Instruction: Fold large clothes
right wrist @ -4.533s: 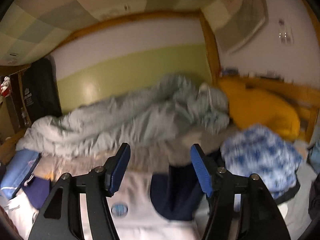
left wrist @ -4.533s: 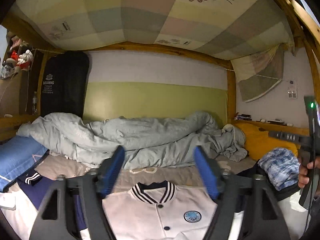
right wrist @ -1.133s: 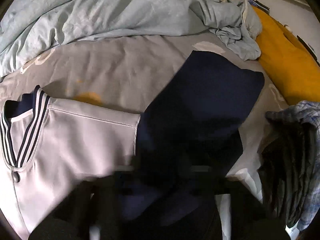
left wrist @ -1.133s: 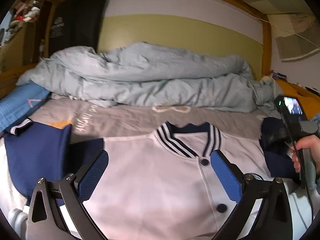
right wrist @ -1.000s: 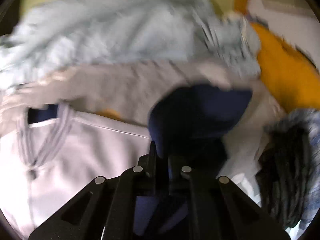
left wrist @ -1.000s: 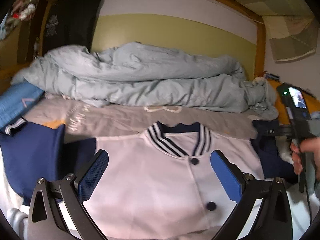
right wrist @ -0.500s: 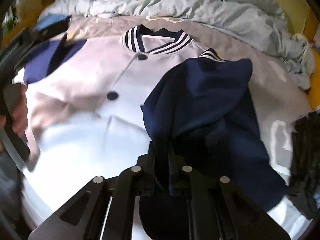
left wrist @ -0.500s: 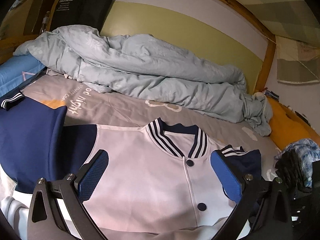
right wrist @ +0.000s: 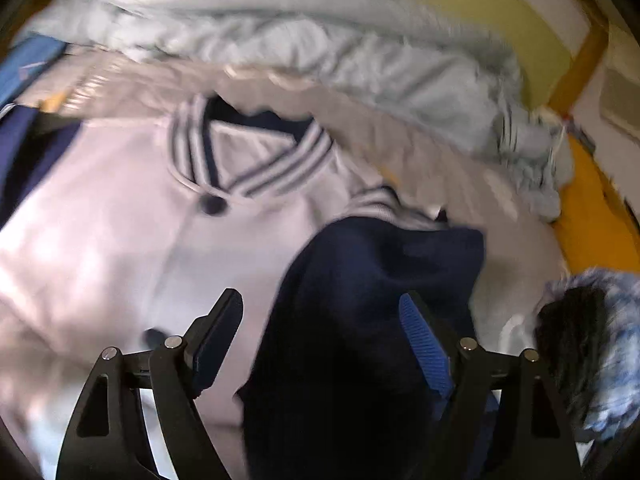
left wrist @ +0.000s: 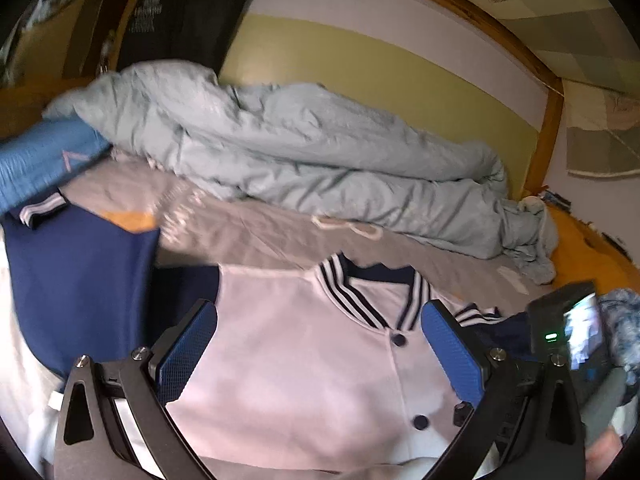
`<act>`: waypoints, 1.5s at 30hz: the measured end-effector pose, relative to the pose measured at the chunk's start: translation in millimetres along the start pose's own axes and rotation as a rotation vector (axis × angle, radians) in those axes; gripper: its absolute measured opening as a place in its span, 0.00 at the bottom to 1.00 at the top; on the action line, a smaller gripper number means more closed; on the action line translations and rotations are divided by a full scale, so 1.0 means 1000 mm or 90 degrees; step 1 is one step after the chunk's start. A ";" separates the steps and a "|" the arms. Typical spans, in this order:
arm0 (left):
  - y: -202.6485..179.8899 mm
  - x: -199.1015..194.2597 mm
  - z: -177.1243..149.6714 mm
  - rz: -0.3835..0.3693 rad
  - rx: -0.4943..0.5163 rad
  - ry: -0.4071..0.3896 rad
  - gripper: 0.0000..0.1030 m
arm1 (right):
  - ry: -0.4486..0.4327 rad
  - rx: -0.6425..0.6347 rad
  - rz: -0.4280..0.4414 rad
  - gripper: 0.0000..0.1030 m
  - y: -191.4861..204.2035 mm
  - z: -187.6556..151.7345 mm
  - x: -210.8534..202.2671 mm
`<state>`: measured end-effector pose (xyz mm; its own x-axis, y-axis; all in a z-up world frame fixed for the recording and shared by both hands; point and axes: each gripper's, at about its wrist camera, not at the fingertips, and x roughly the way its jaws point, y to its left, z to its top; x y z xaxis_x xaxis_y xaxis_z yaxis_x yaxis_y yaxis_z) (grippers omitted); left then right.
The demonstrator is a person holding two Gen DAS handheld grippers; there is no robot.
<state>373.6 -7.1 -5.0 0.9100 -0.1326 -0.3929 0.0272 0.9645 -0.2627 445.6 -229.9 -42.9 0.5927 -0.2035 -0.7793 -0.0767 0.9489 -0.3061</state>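
Right gripper point(right wrist: 320, 340): was pinched shut on the navy sleeve point(right wrist: 372, 300); jaws have just been opening, sleeve lies loose between them.
Navy sleeve: formerly spread on the sheet, now folded over the white jacket point(right wrist: 120, 248).

Left gripper point(left wrist: 319, 350) wide open, blue pads point(left wrist: 186, 350) far apart, tipped a little downward, nothing pinched between them. Right gripper point(right wrist: 322, 344) also open — jaws just swung apart, pads pressing on nothing, dark blue sleeve point(right wrist: 372, 320) lying loose under the gap between them. Pointing more steeply down than the left one. From the left wrist view, right gripper's back end showing at the far right edge, lit screen and green light on it, with a blurry bit of hand point(left wrist: 602, 454) low in the corner — too smeared to tell the finger pose.
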 end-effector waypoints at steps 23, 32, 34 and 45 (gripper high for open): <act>0.021 0.011 0.010 -0.019 -0.008 0.030 1.00 | -0.086 0.014 0.357 0.39 0.010 -0.059 -0.062; -0.018 0.072 -0.022 -0.158 0.054 0.142 1.00 | -0.251 0.148 0.230 0.73 -0.062 -0.055 -0.097; -0.029 0.088 -0.035 -0.139 0.084 0.190 1.00 | -0.266 0.170 0.101 0.74 -0.078 -0.061 -0.095; -0.052 0.084 -0.052 -0.146 0.165 0.216 0.23 | -0.053 0.171 0.127 0.77 -0.140 -0.046 -0.026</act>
<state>427.6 -80.2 -69.9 0.6832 -0.3745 -0.6268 0.3536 0.9208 -0.1647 403.7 -368.3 -5.0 0.6521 0.0027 -0.7581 0.0097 0.9999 0.0119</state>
